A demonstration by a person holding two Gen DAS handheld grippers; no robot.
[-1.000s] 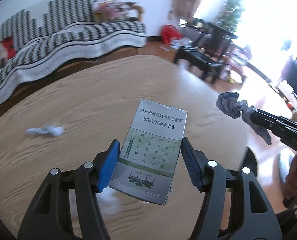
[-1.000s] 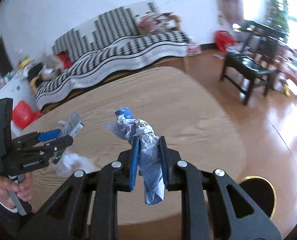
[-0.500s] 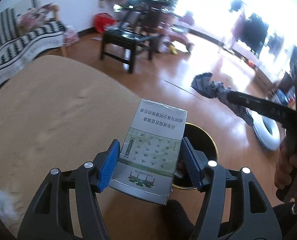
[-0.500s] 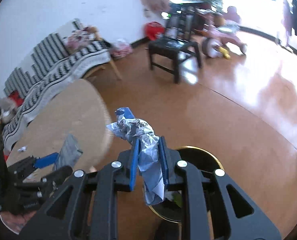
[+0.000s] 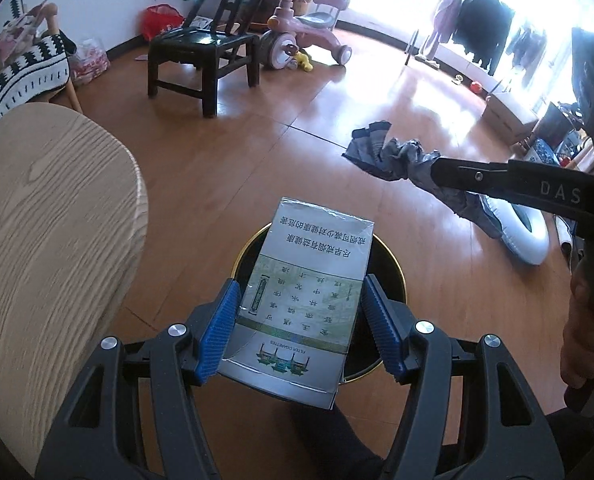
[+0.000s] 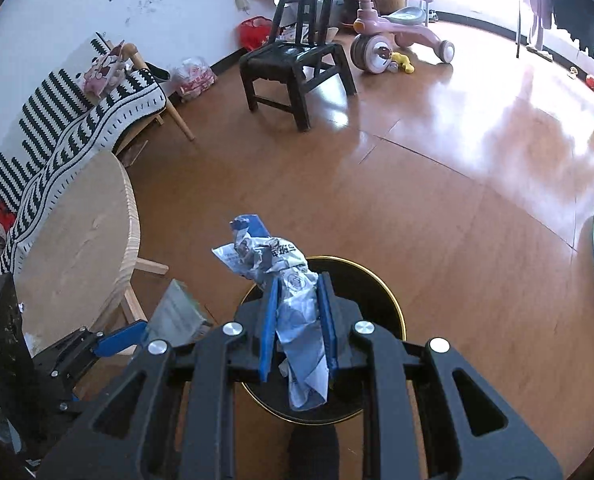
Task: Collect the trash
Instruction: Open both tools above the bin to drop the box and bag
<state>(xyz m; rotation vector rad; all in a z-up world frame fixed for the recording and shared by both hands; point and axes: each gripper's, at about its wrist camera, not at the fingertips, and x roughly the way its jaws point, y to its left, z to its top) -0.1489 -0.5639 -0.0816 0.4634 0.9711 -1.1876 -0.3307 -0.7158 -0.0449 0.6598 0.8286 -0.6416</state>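
The left tongs (image 5: 301, 328) are clamped on a flat cigarette pack (image 5: 303, 292), its long axis running forward along the fingers, and the round black bin (image 5: 393, 276) with the gold rim sits on the floor right below it. The right tongs (image 6: 297, 320) are clamped on a crumpled wrapper (image 6: 293, 300) that hangs down between the pads, and from their own camera the bin (image 6: 381, 300) lies directly underneath too. Both loads seem placed for a straight drop, so neither hand looks nearer. The desk (image 5: 49, 216) now sits off to the left; 1 second ago both tongs were over its top, and half a second ago the bin was only partly under them
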